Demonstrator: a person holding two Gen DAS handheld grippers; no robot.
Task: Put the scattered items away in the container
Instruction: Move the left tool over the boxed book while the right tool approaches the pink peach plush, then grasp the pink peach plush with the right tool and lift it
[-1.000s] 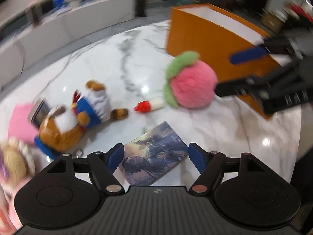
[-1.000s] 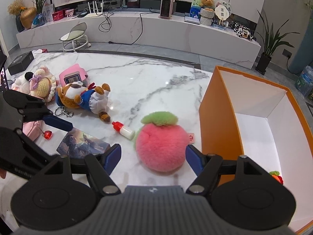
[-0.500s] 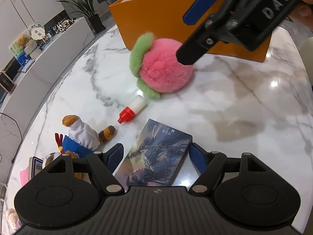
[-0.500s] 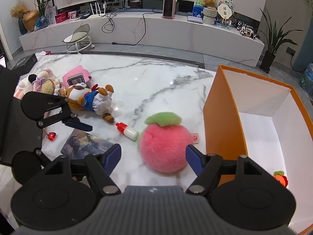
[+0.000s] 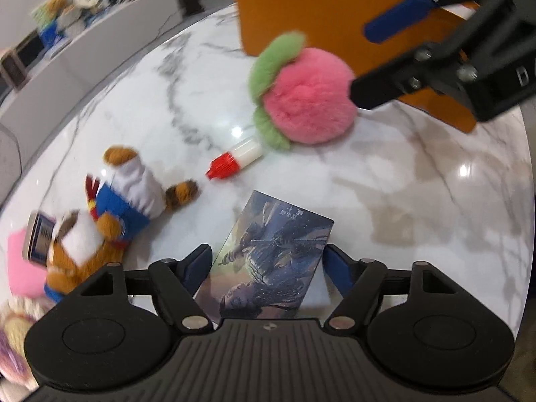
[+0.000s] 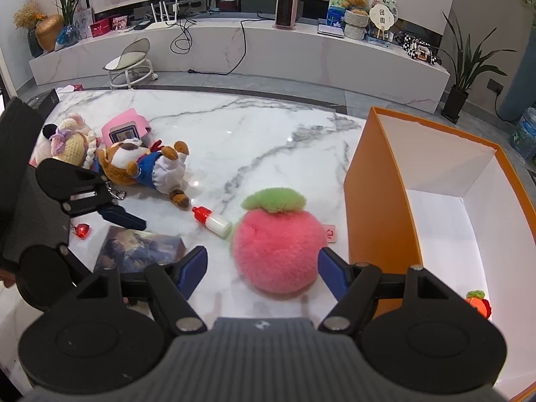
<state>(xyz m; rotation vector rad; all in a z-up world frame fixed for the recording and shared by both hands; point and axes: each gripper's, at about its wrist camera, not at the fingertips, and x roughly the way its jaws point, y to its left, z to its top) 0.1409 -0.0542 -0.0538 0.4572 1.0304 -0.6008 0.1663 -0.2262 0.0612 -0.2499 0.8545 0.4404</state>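
Both tongs gape wide: the left tongs [image 5: 266, 261] straddle the picture card [image 5: 268, 261] flat on the table [image 5: 418, 184], the right tongs [image 6: 261, 264] flank the pink plush [image 6: 279, 251]. Only the right view shows inside the orange box [image 6: 375, 201], where a small orange toy [image 6: 479, 303] lies.

Left gripper [image 5: 266, 261] and right gripper [image 6: 263, 263] spread wide

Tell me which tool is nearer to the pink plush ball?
Right. The right tool is open around the pink plush ball; the left tool is farther back, straddling the picture card.
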